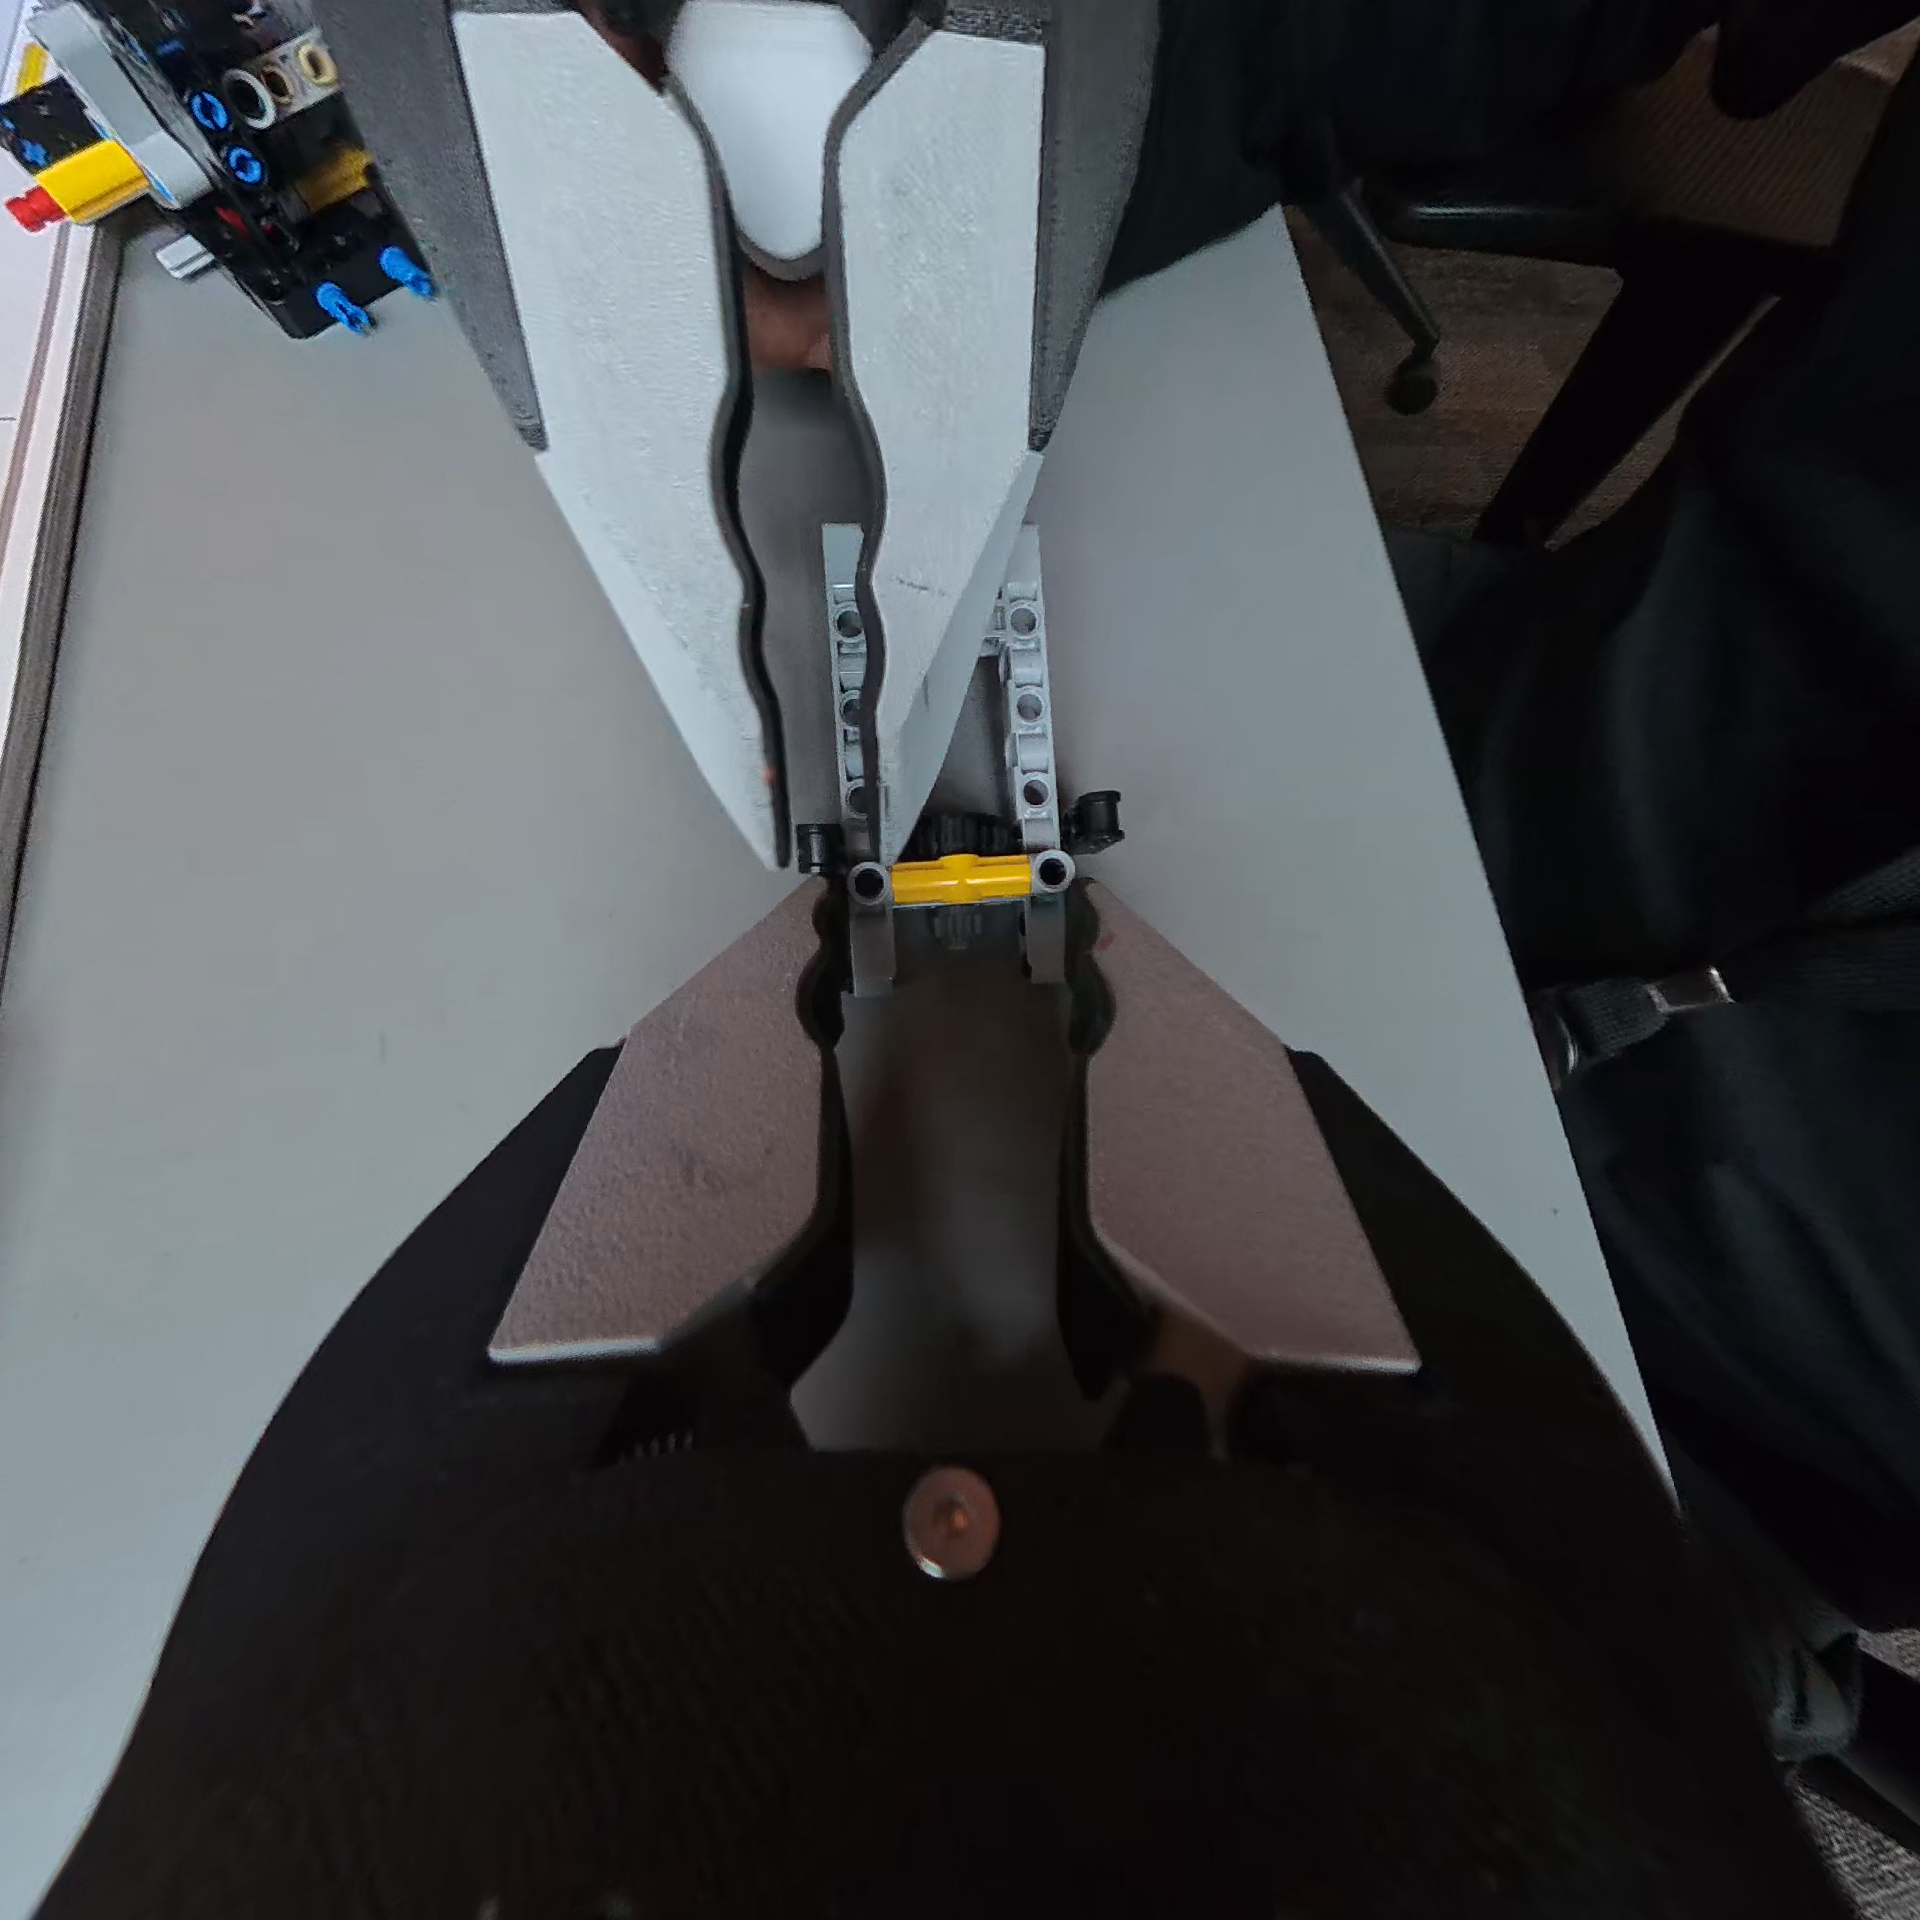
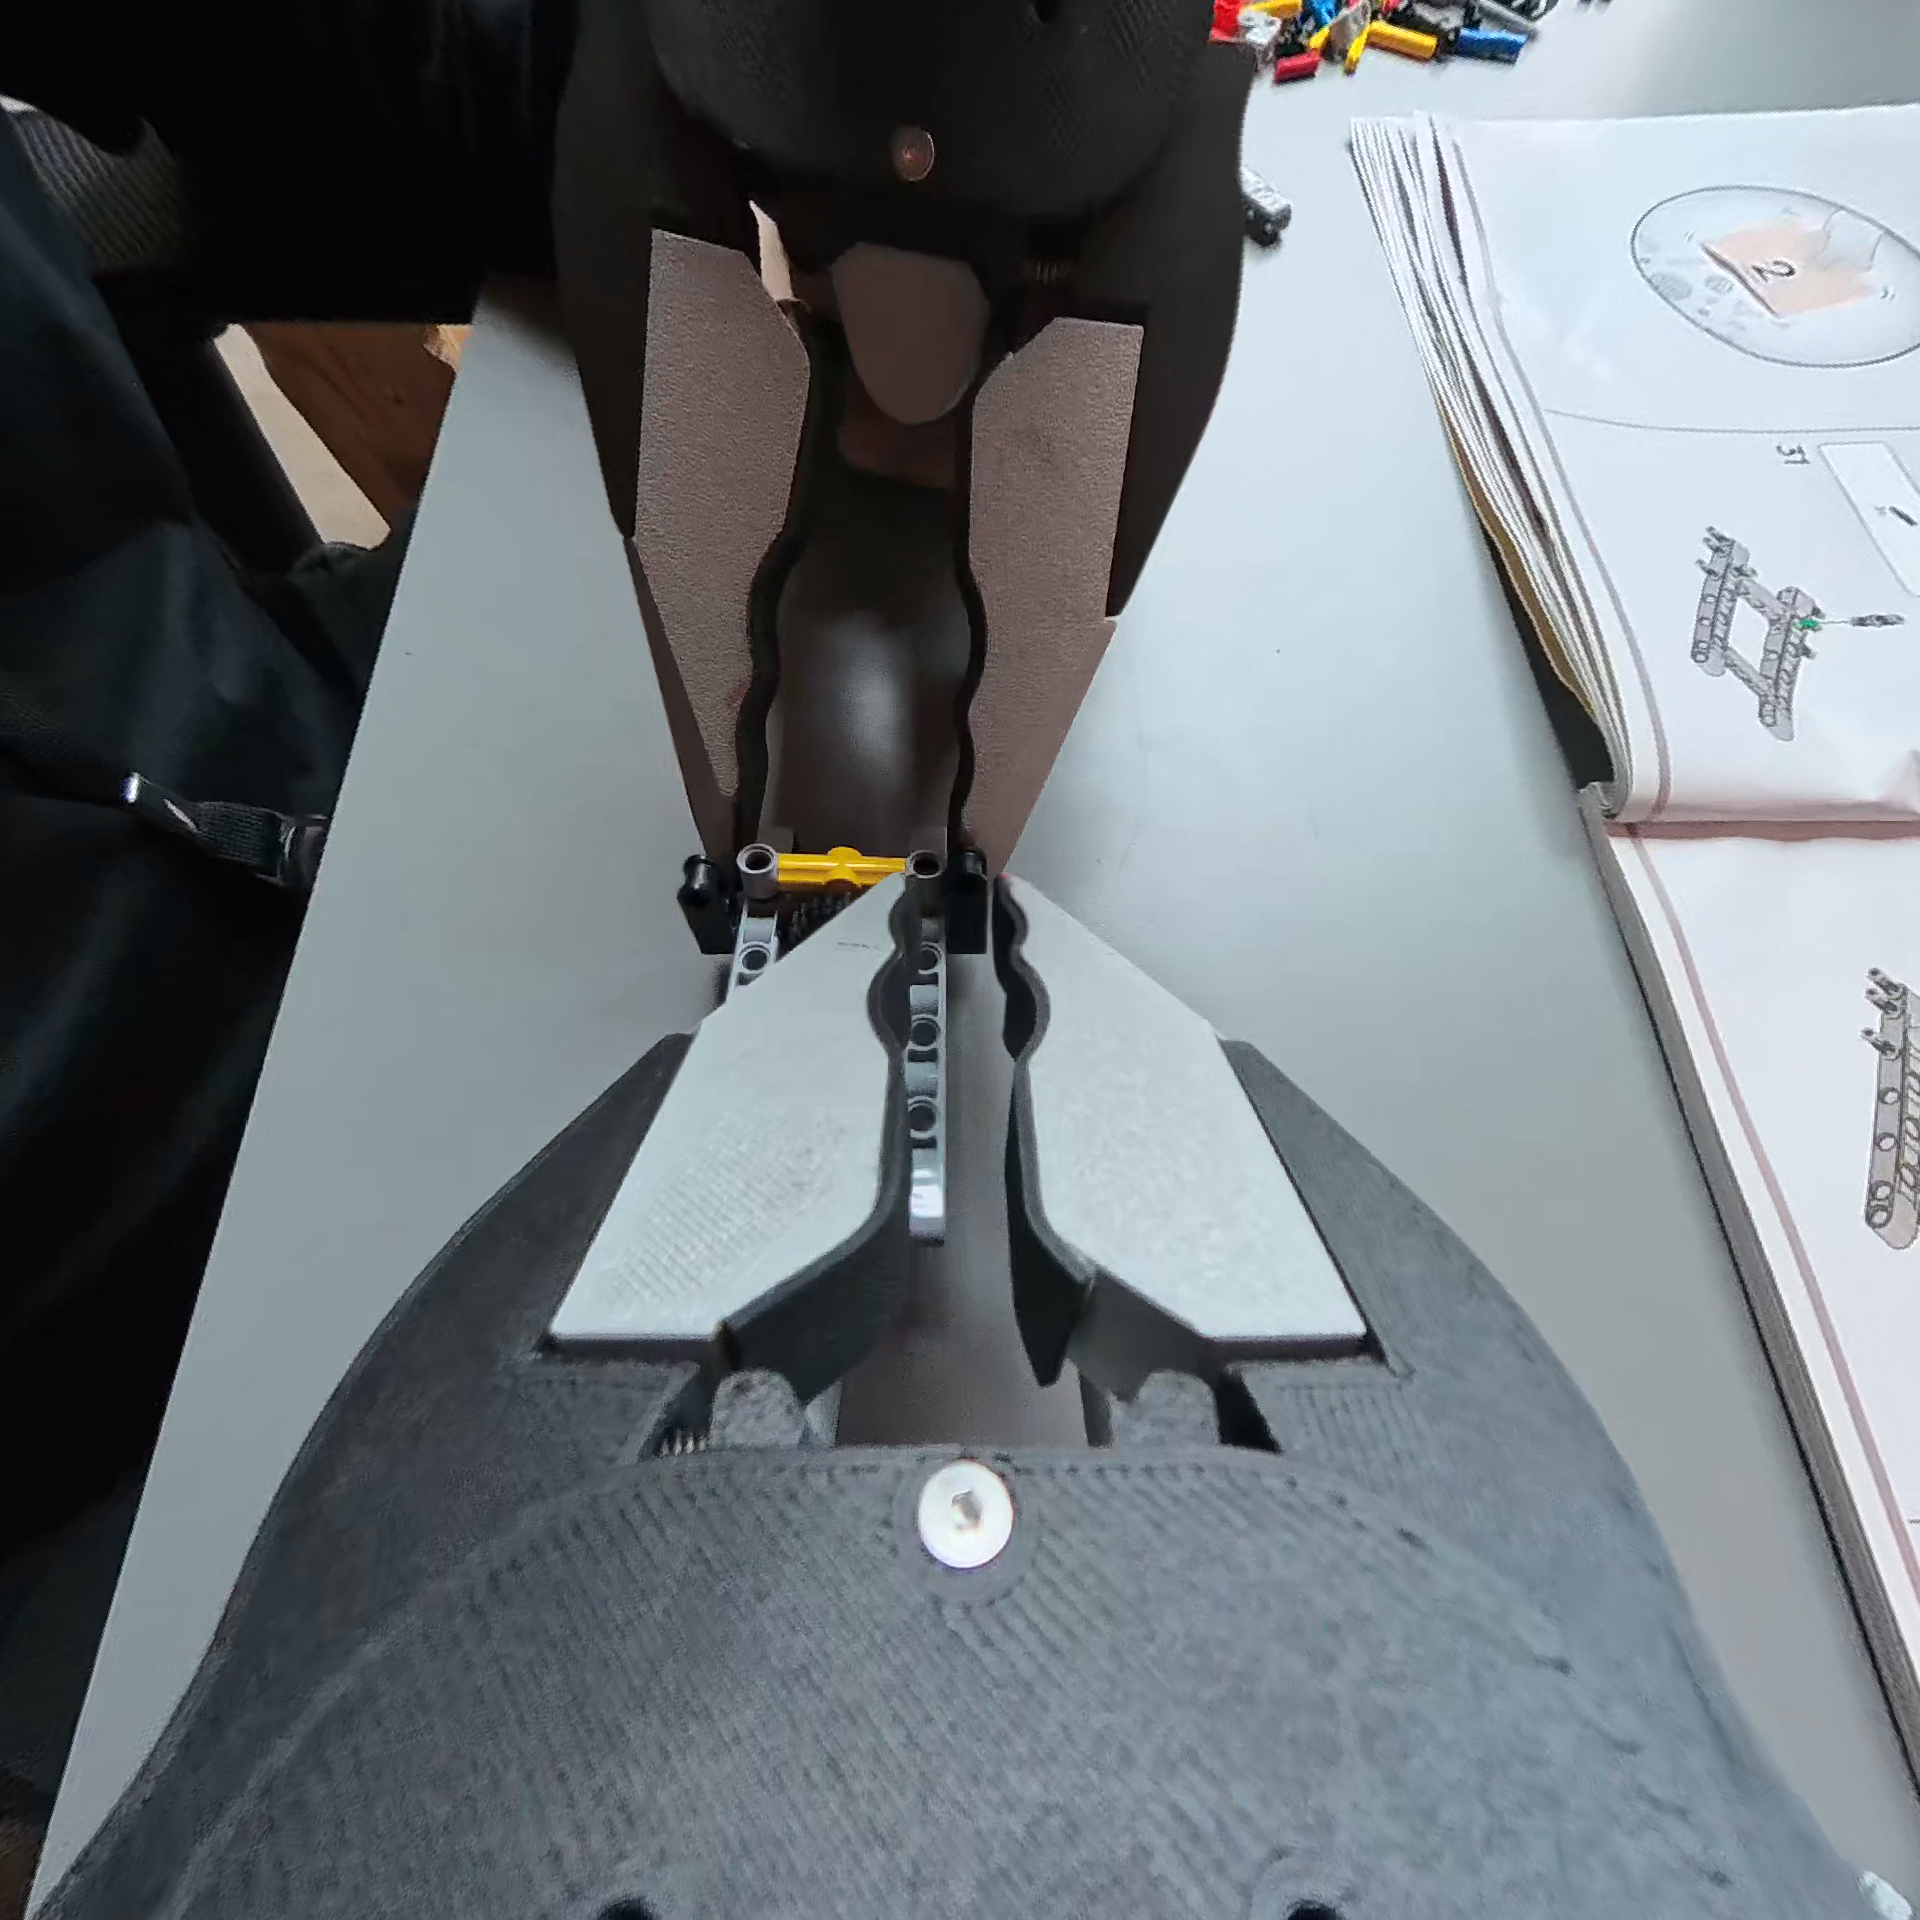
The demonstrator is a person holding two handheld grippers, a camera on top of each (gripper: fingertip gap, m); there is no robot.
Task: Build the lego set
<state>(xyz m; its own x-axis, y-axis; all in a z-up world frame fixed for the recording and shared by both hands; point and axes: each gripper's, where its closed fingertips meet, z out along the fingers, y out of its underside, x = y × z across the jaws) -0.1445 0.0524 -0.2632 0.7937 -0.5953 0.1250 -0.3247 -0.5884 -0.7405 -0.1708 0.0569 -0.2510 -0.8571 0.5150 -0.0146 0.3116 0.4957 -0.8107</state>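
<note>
The lego frame (image 1: 951,790), two grey holed beams joined at one end by a yellow connector (image 1: 961,879) with black pins at the corners, lies on the grey surface (image 1: 343,831) close to its edge, between the two tools that meet tip to tip over it. The left tool (image 1: 954,940), with brown pads, is clamped across the frame's yellow end, its fingers (image 1: 727,1091) pressing the outer sides of both beams. The right tool (image 2: 951,925), with pale grey pads, comes from the opposite side; one beam (image 2: 925,1049) runs between its fingers (image 2: 769,1132), which stand slightly apart, and whether they press it cannot be told.

In the right wrist view an open instruction booklet (image 2: 1704,520) lies to the side on the surface, well apart from the frame, and a scatter of loose coloured pieces (image 2: 1382,36) sits beyond it at the far end. In the left wrist view a larger built assembly (image 1: 208,156), black with blue pins and a yellow and red part, stands at the far corner. Off the surface's edge are a dark bag with a strap (image 1: 1662,997) and a wheeled chair base (image 1: 1392,301). Each tool hides part of the frame from the other's camera.
</note>
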